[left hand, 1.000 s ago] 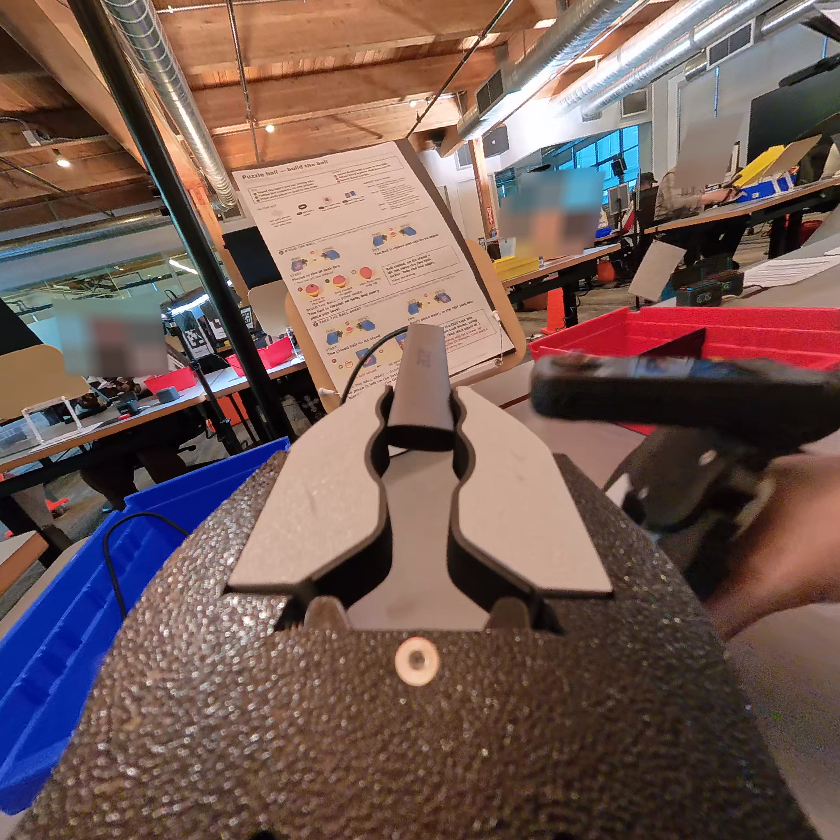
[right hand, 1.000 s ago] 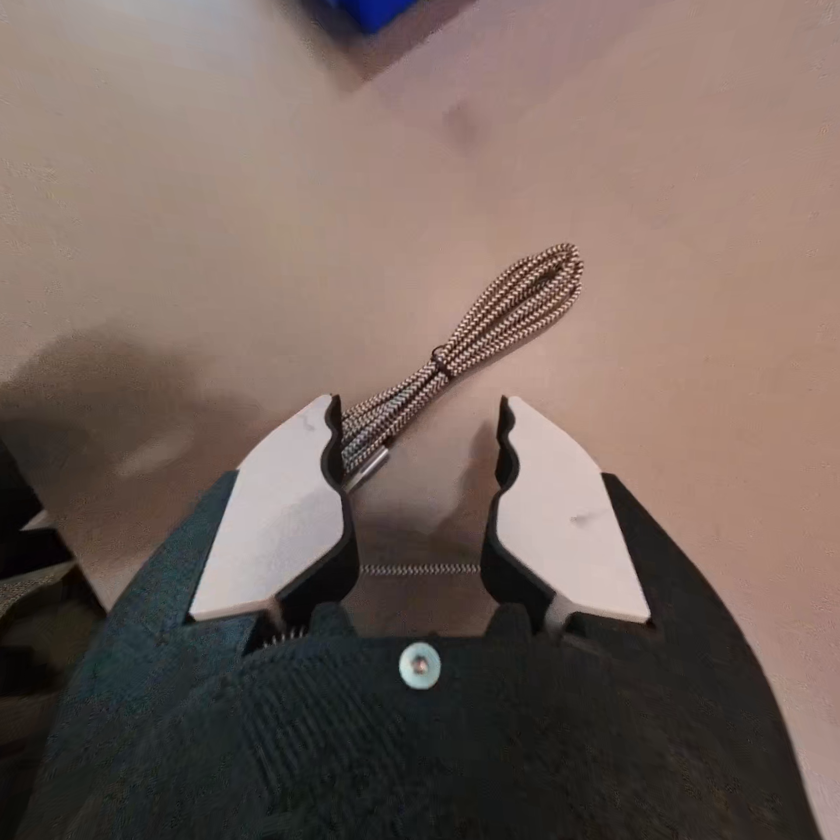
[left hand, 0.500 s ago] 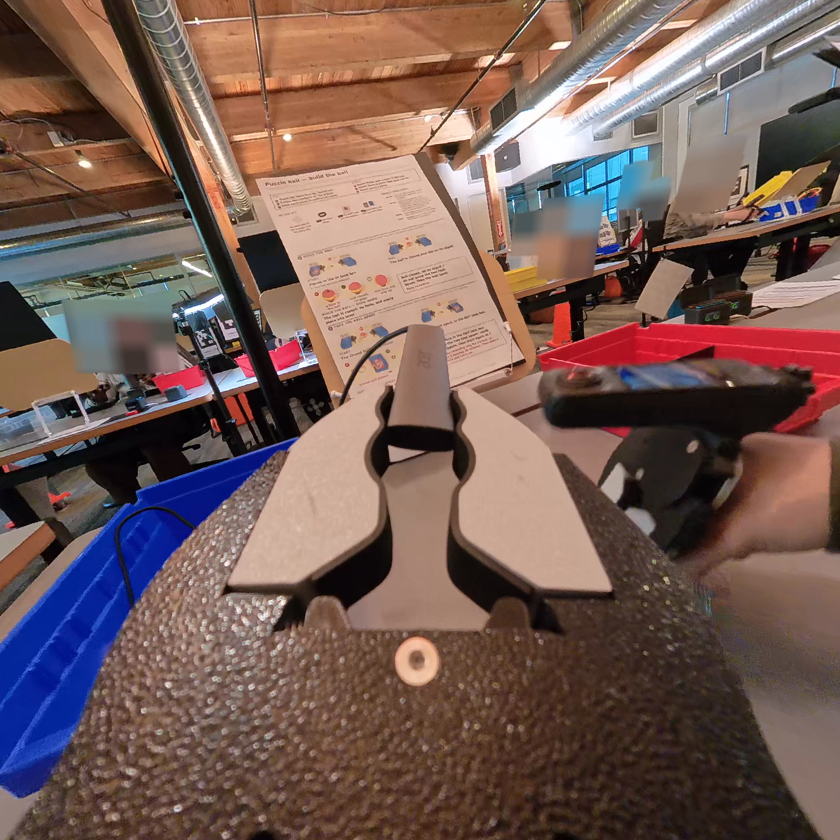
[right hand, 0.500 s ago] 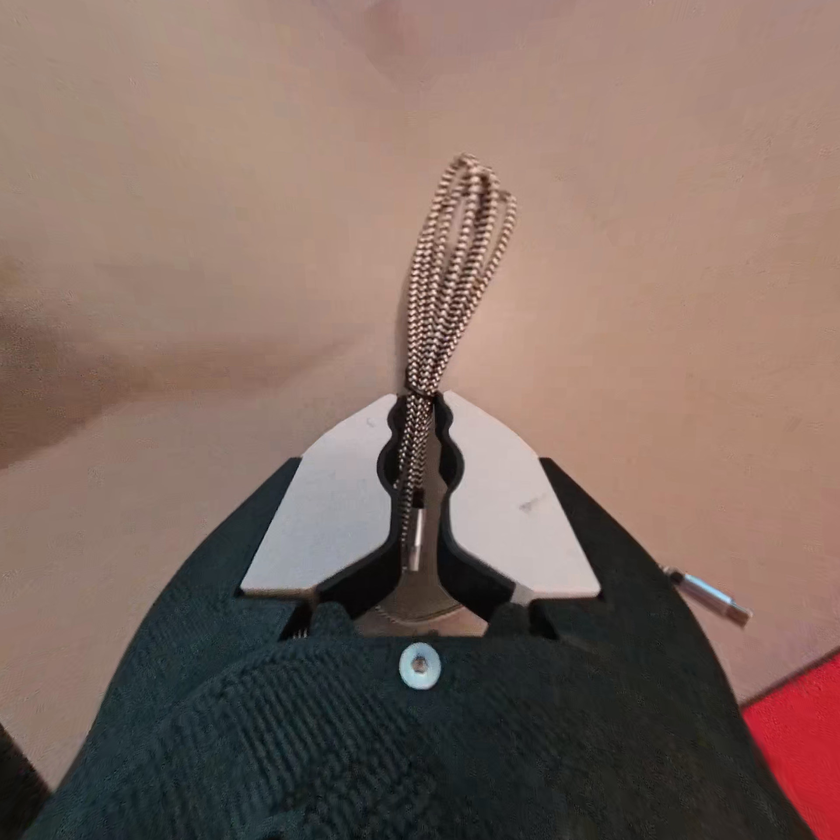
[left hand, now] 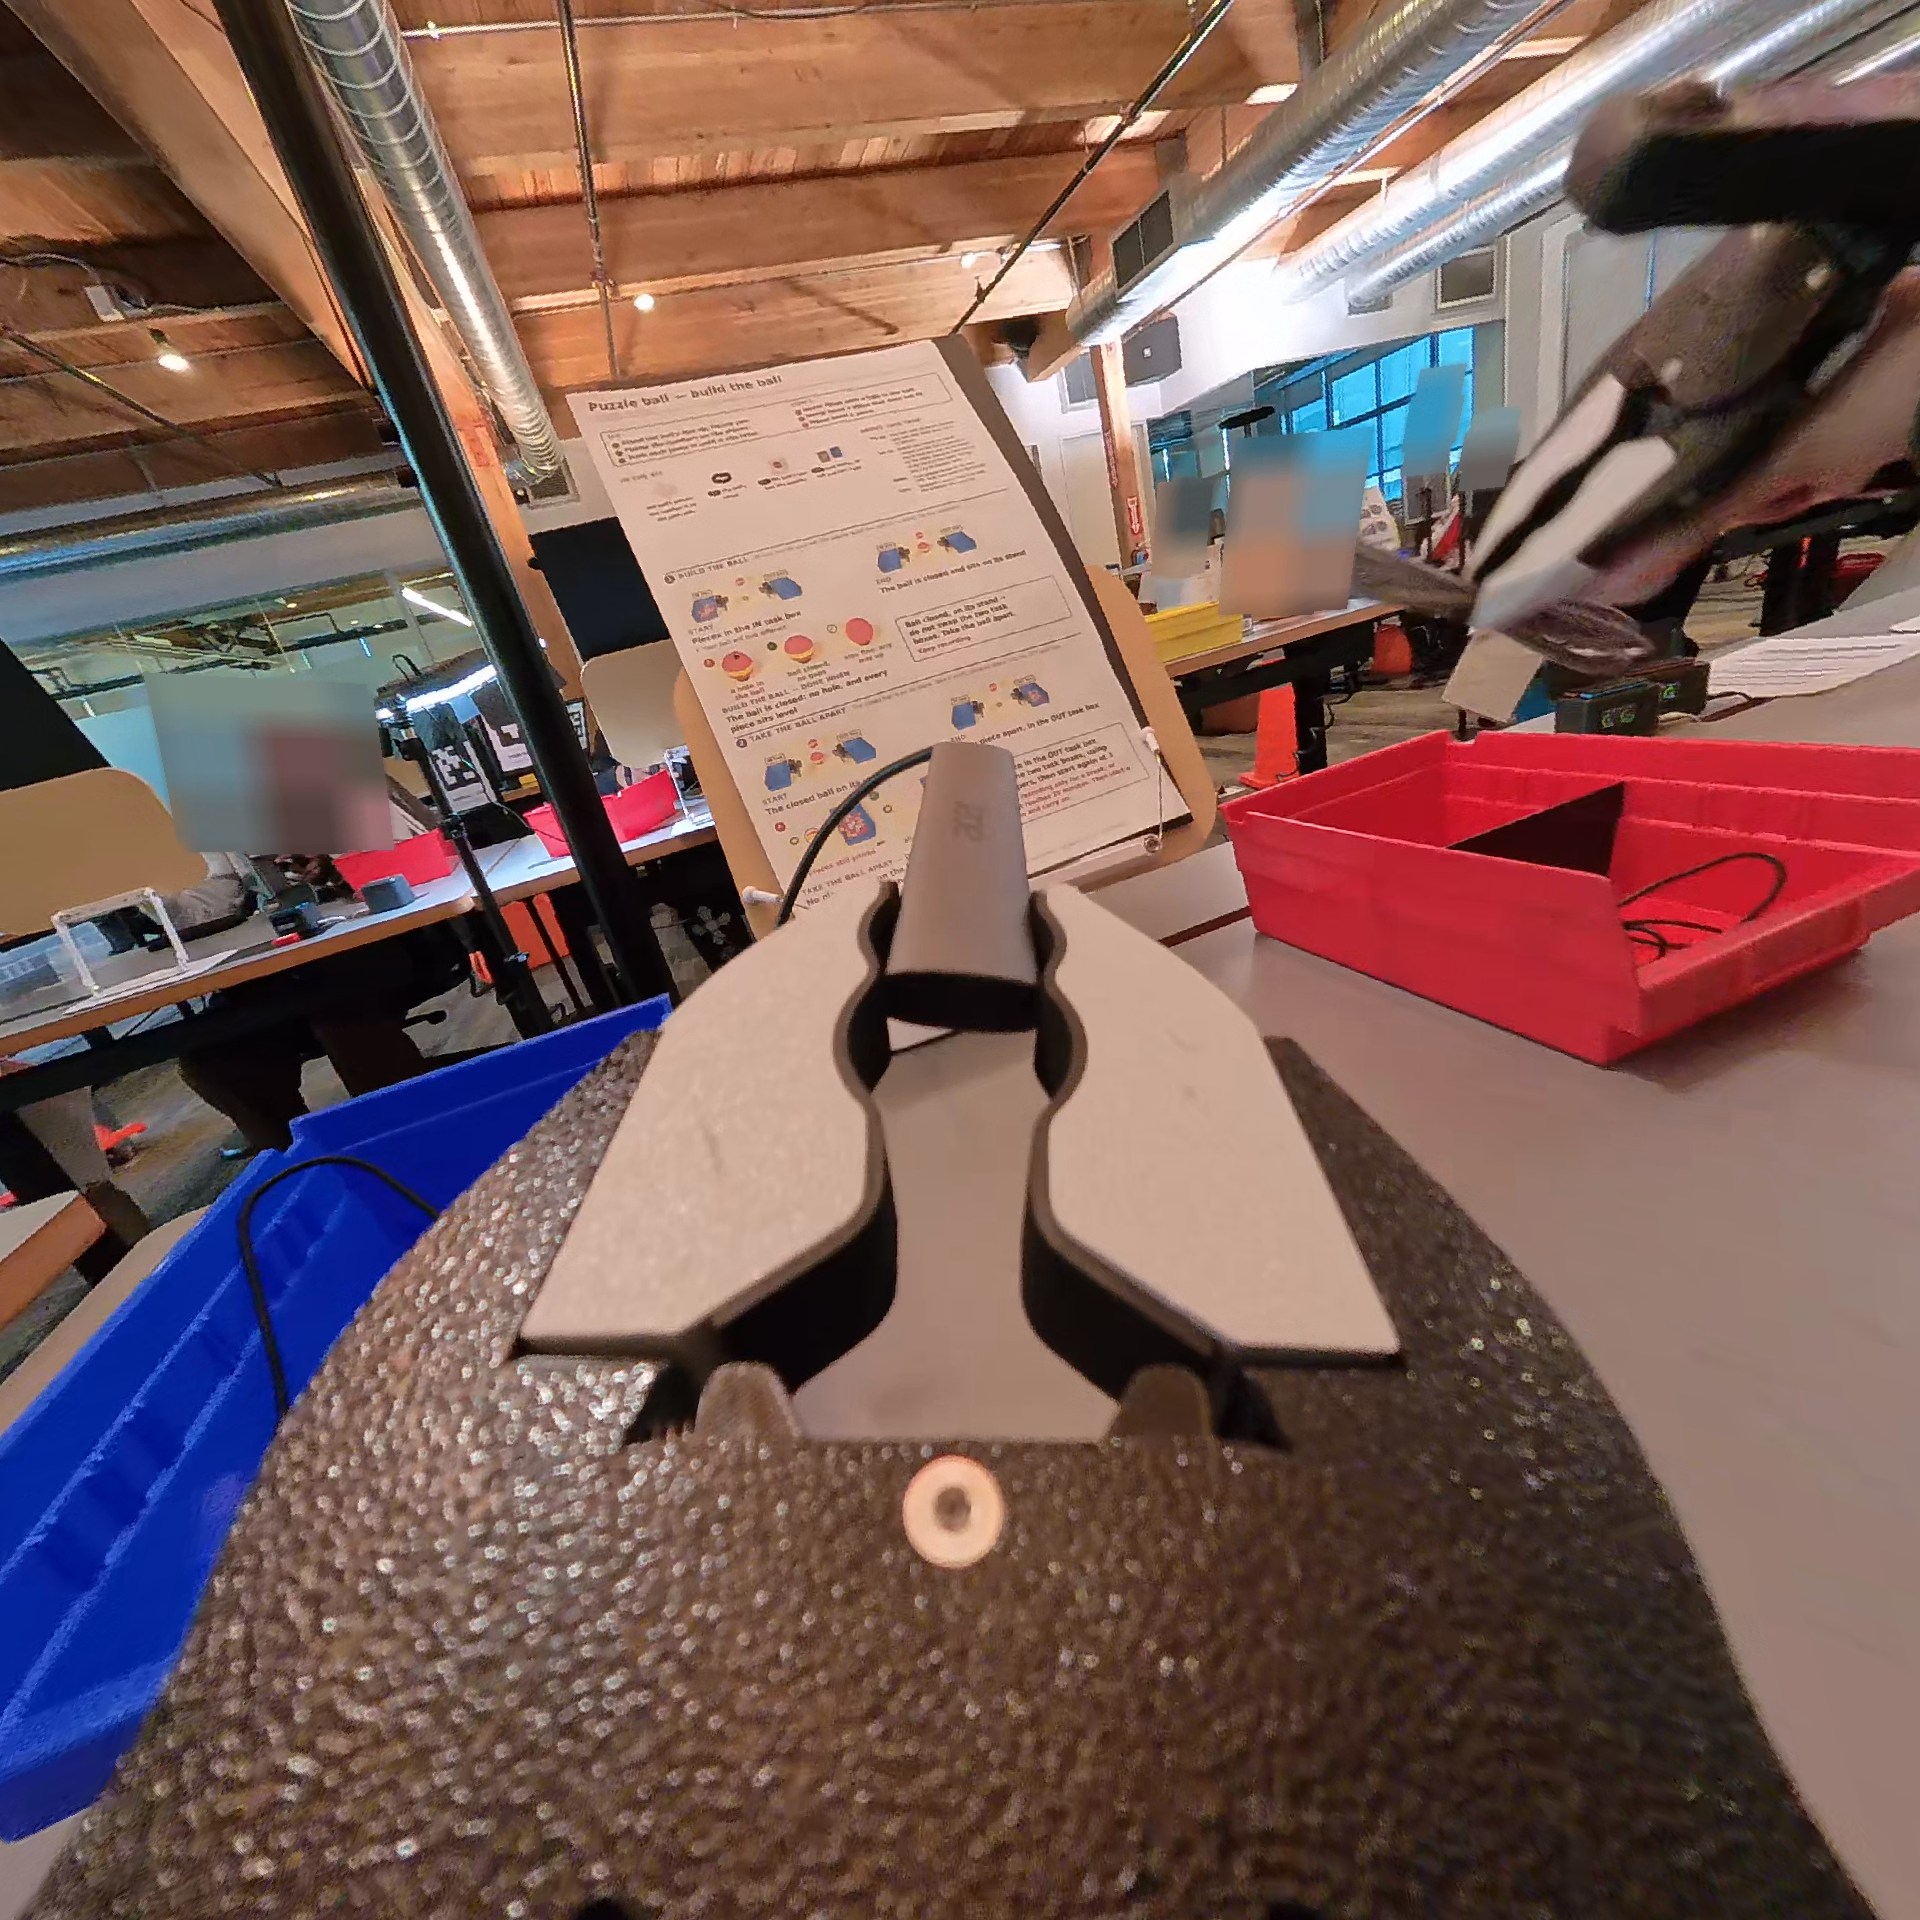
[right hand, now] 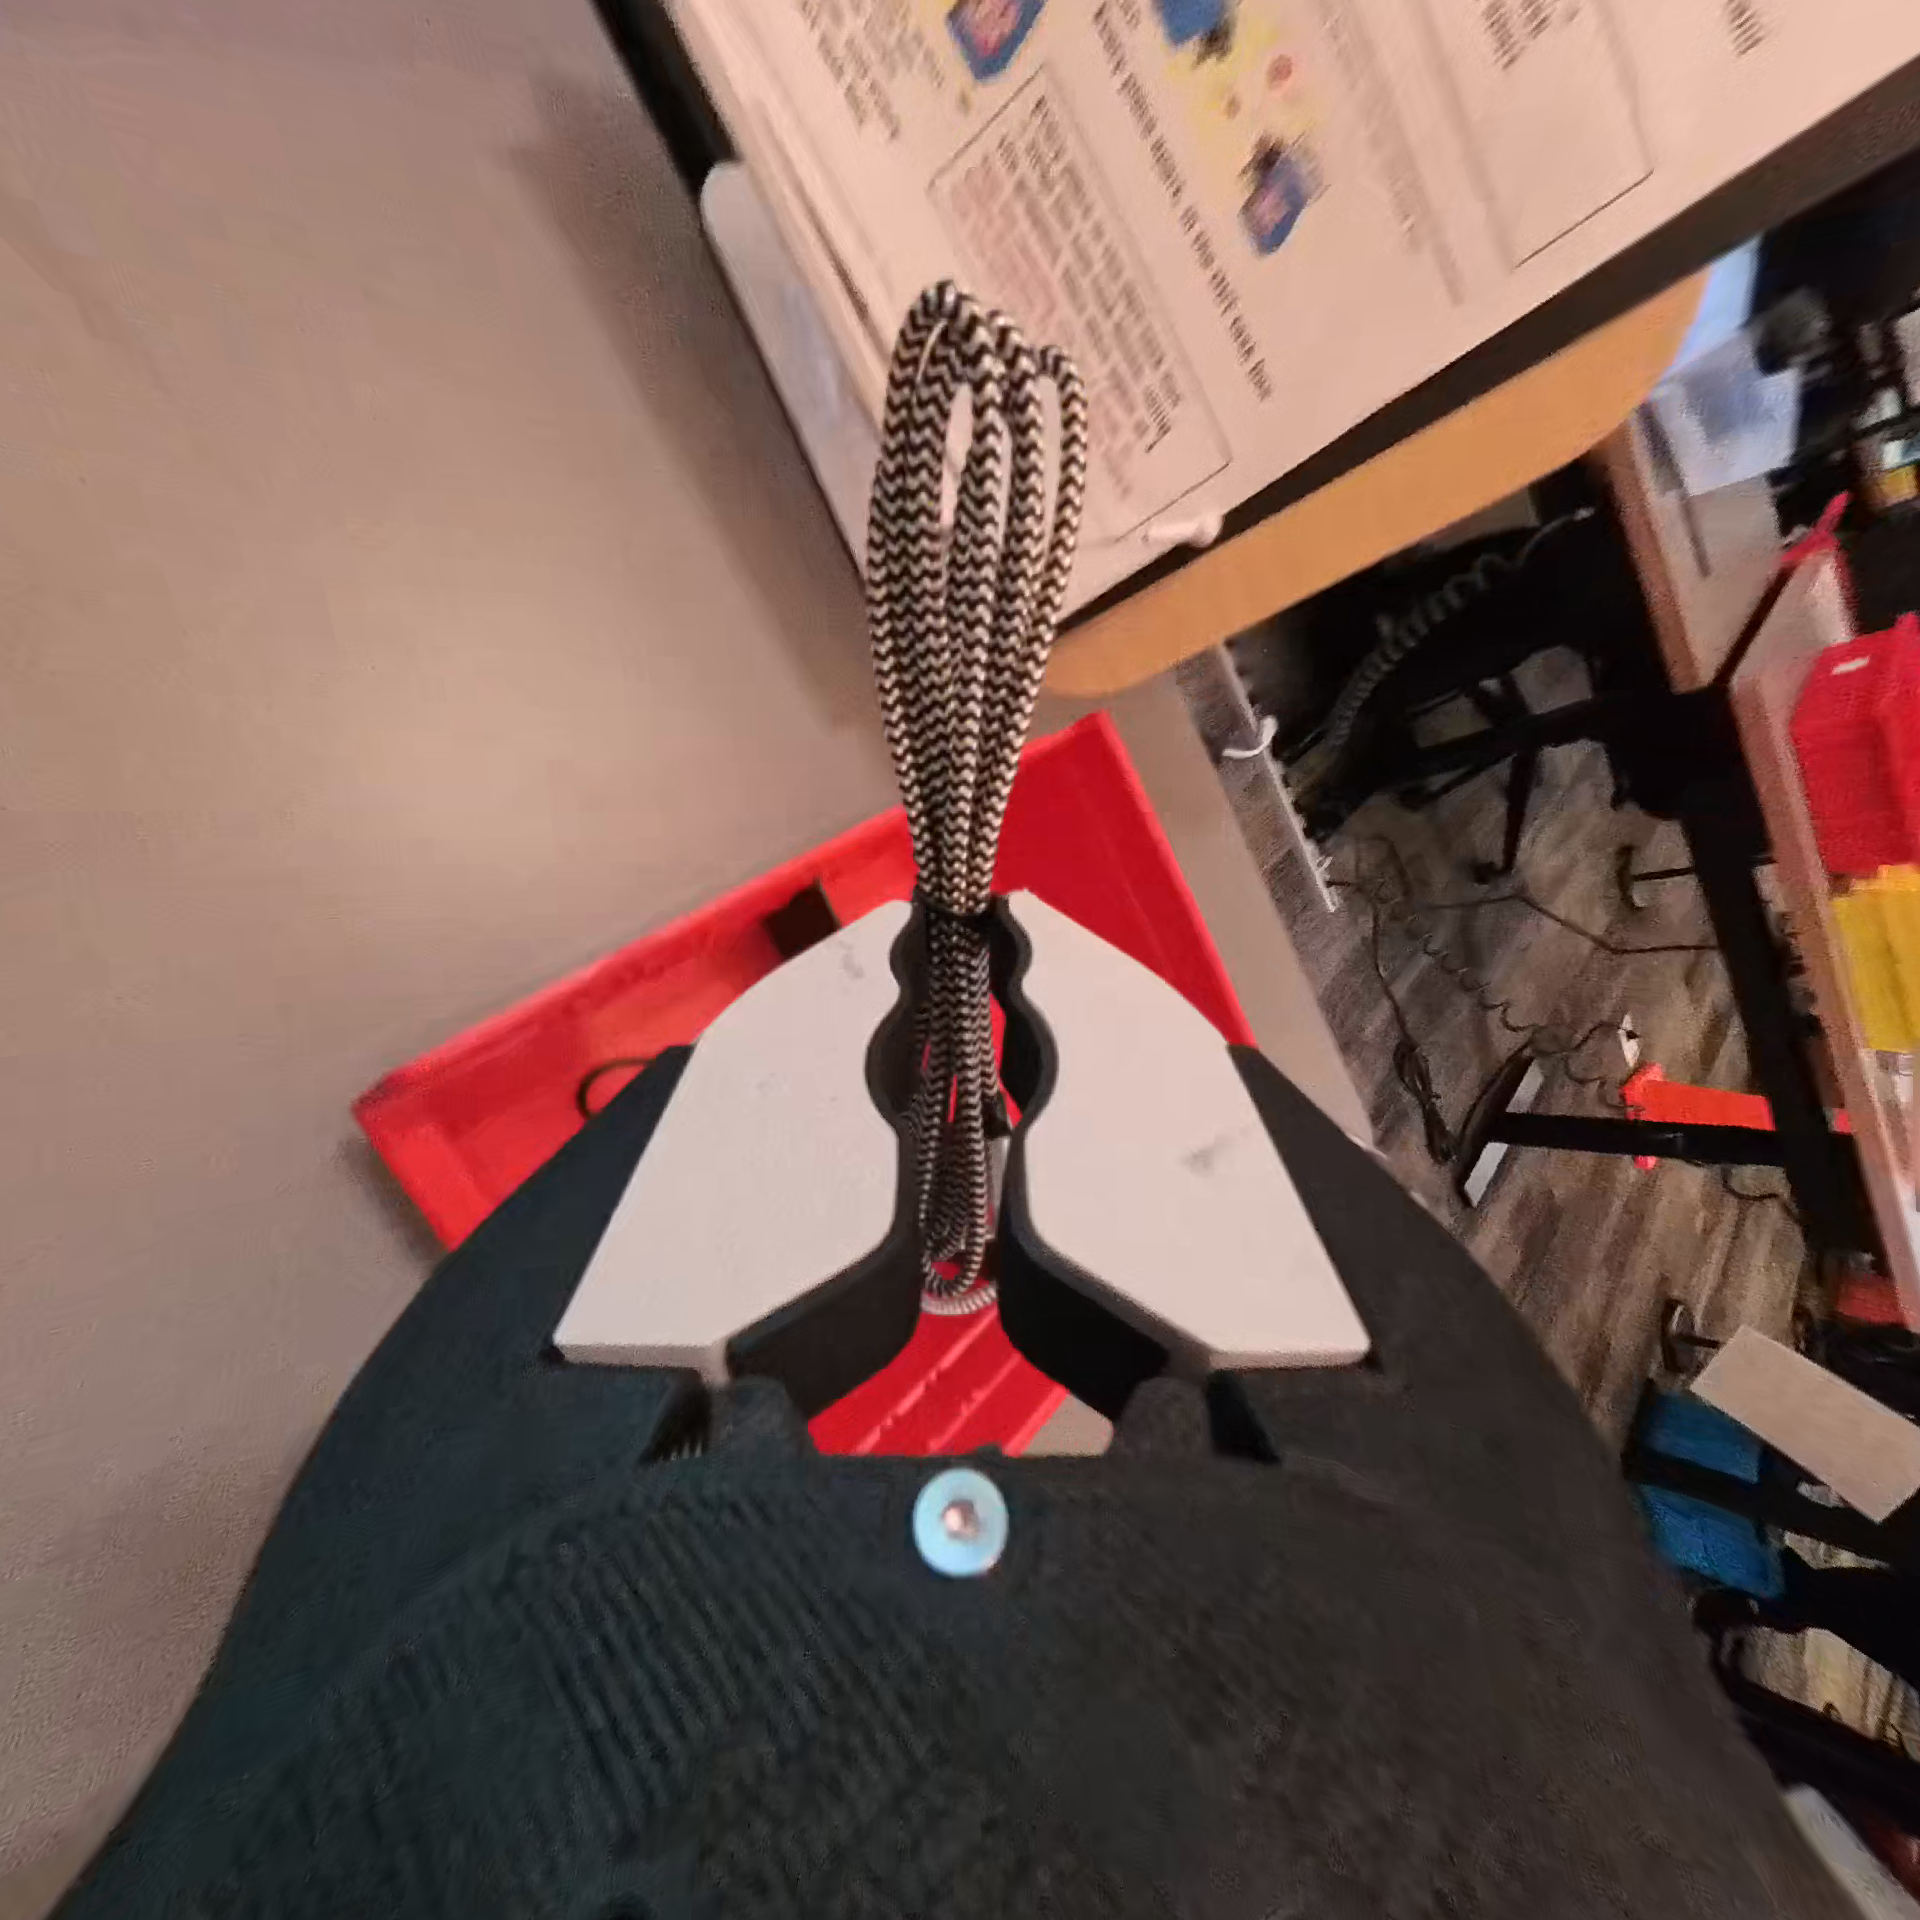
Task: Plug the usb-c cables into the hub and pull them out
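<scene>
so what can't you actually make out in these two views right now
- Hub, left wrist view: held in the left tool; its ports face away, so none show.
- Braided cable, right wrist view: the right tool grips the bundle; its plugs are hidden between the fingers.
- Right tool in the left wrist view: motion-blurred, cut by the frame edge.
- Red bin: a thin black cable lies inside; its ends are too small to tell.
</scene>
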